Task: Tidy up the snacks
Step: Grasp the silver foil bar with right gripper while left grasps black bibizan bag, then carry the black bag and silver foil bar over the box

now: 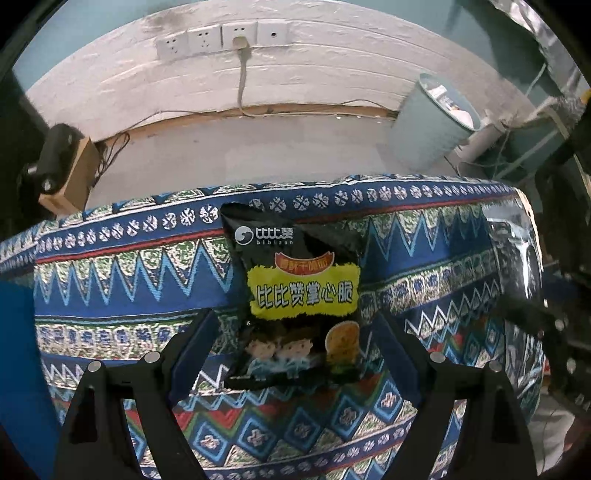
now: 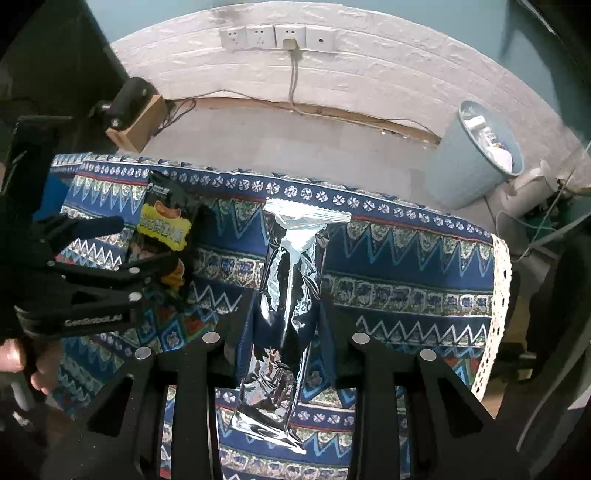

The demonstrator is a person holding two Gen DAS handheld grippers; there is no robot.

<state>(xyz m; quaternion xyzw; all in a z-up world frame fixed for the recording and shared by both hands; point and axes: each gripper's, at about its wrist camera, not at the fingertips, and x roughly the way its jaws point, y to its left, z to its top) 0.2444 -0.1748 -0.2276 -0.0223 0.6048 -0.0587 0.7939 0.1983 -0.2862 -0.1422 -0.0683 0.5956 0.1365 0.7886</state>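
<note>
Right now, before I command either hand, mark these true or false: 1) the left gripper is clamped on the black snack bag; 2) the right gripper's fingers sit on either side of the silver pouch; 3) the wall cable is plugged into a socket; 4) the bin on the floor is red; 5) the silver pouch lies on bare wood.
1) False: the left gripper is open, its fingers either side of the black snack bag with gaps.
2) True: the right gripper flanks the silver pouch; contact is unclear.
3) True: the cable runs from a socket.
4) False: the bin is pale blue-grey.
5) False: it lies on a patterned blue cloth.
</note>
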